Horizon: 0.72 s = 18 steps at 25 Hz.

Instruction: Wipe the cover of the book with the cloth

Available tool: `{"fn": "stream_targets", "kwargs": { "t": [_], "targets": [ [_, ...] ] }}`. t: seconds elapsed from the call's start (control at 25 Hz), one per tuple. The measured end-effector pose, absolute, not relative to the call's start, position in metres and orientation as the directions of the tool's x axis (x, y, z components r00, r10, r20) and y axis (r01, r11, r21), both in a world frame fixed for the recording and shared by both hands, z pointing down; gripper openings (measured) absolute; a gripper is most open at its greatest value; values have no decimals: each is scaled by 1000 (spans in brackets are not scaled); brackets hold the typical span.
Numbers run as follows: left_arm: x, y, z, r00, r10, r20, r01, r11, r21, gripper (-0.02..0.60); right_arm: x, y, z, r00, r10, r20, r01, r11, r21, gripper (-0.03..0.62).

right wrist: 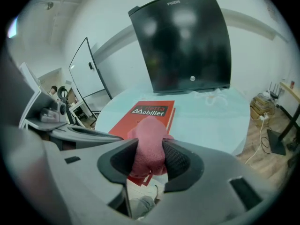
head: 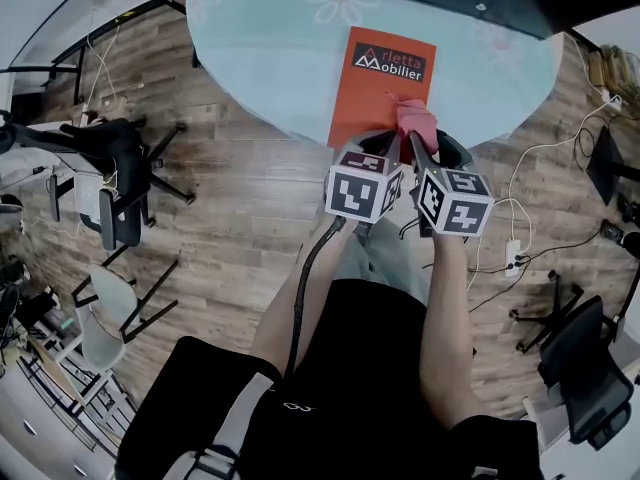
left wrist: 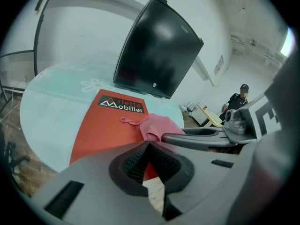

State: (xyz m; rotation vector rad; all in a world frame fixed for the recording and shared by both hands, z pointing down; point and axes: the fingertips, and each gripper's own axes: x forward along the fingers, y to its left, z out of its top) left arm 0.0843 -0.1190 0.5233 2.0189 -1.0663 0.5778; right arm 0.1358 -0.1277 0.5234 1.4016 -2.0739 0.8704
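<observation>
Though left tool [left wrist: 148, 161] closed, right tool [right wrist: 149, 159] clamped on bunched pink cloth [right wrist: 148, 135] over orange book [right wrist: 152, 110].

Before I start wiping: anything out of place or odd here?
Nothing looks spilled or damaged. The book lies right at the table's near edge, so a hard wipe might push it off. The cloth is gripped between the right gripper's jaws.

Orange-red book [head: 375, 88] with a black label lettered in white. Pink cloth [head: 417, 120]. Pale turquoise surface [head: 260, 58] patterned with faint white flowers. Brown wood-grain floor [head: 240, 218]. Grey left hand-held gripper [left wrist: 149, 144] and right hand-held gripper [right wrist: 150, 155], with black-and-white marker cubes.
</observation>
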Motion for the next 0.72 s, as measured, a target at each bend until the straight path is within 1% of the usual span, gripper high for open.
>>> {"fn": "stream_targets", "kwargs": {
  "t": [0.16, 0.36, 0.52, 0.72],
  "targets": [
    [89, -118, 514, 549, -507, 664, -835, -360, 415, 12, 146, -128, 509, -352, -652, 672, -936, 267, -231, 163],
    [76, -114, 508, 520, -559, 645, -853, -312, 417, 12, 128, -132, 487, -404, -668, 624, -913, 339, -228, 163],
    [41, -105, 515, 456, -597, 660, -885, -230, 403, 12, 92, -128, 489, -477, -631, 611, -873, 421, -247, 163],
    [-9, -87, 521, 362, -626, 691, -920, -123, 371, 12, 38, -114, 501, -572, -554, 605, -808, 508, -298, 163]
  ]
}}
